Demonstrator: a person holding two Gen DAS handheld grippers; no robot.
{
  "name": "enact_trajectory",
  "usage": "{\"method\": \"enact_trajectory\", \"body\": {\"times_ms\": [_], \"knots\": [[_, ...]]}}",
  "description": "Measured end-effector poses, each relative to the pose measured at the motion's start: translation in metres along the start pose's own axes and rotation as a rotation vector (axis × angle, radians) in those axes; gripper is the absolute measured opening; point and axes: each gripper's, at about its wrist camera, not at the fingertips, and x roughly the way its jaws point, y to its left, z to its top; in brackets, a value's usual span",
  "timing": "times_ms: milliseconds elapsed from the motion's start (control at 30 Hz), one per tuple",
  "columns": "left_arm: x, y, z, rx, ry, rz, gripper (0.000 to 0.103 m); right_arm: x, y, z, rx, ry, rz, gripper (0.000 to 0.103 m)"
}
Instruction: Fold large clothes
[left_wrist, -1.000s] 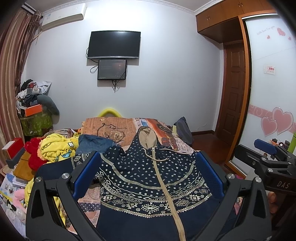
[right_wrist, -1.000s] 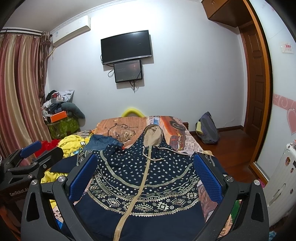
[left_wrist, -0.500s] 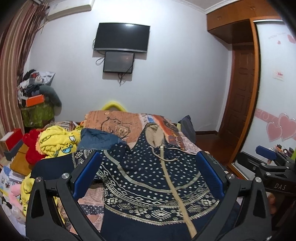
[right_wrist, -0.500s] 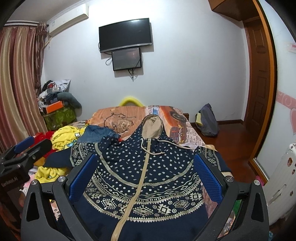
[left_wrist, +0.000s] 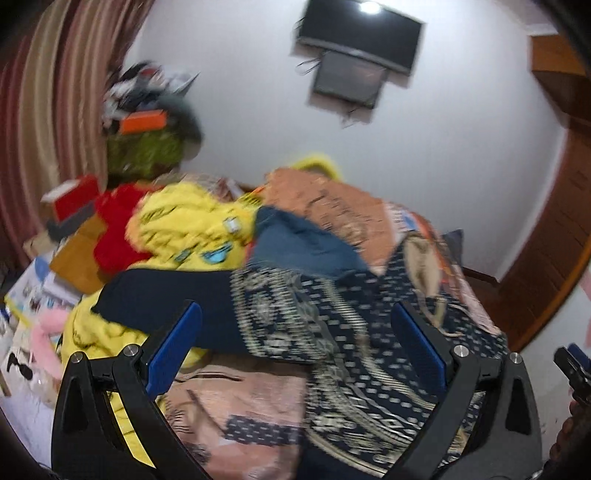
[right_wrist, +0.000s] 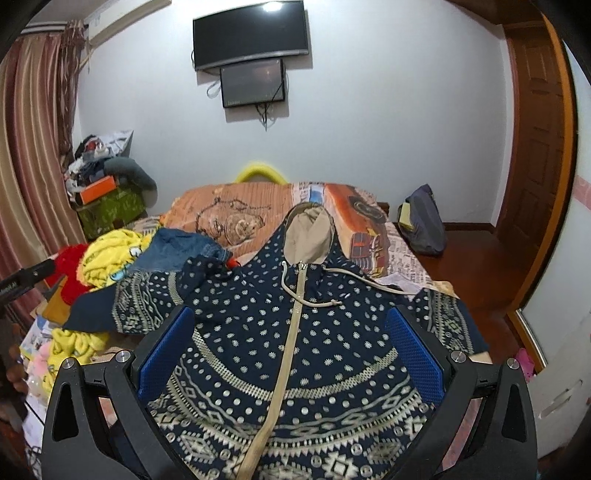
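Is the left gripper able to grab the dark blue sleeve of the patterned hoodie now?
Probably yes. The left gripper is open and aimed at the dark blue sleeve, which lies on top of the yellow clothes with nothing over it. The view is blurred, so how near it is stays unclear.

straight ahead of the tool, a black television (right_wrist: 251, 33) hangs on the white wall with a smaller screen (right_wrist: 253, 88) just below it. a striped curtain (right_wrist: 26, 158) falls far to the left, and a cluttered pile topped by an orange box (right_wrist: 98, 189) stands beside it. nearer on the left lie a yellow blanket (right_wrist: 110, 254), a red garment (right_wrist: 70, 266) and folded jeans (right_wrist: 177, 251). to the right, a dark bag (right_wrist: 424, 225) sits on the wooden floor near a brown door (right_wrist: 535, 140).
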Motion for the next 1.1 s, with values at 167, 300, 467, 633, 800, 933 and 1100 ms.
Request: {"method": "enact_trajectory", "body": {"times_ms": [167,300,467,633,800,933,1100], "knots": [[0.05,0.066,-0.006,-0.13,0.144,0.016,0.103,0.048,-0.002,0.001,-0.027,0.087,0.016,0.103],[0.082,0.115,-0.022,-0.255,0.258,0.009,0.103,0.096,-0.005,-0.001,-0.035,0.212,0.034,0.103],[0.124,0.168,-0.042,-0.417,0.357,-0.052,0.098,0.143,-0.005,-0.011,-0.048,0.34,0.029,0.103],[0.154,0.21,-0.054,-0.556,0.395,-0.073,0.082,0.169,-0.006,-0.019,-0.034,0.424,0.053,0.103],[0.169,0.234,-0.053,-0.6,0.365,-0.026,0.08,0.175,-0.005,-0.025,-0.037,0.451,0.059,0.103],[0.177,0.239,-0.045,-0.555,0.347,0.067,0.055,0.179,-0.007,-0.026,-0.032,0.46,0.063,0.103],[0.172,0.219,-0.033,-0.401,0.299,0.208,0.028,0.176,-0.01,-0.023,-0.031,0.444,0.051,0.103]]}}
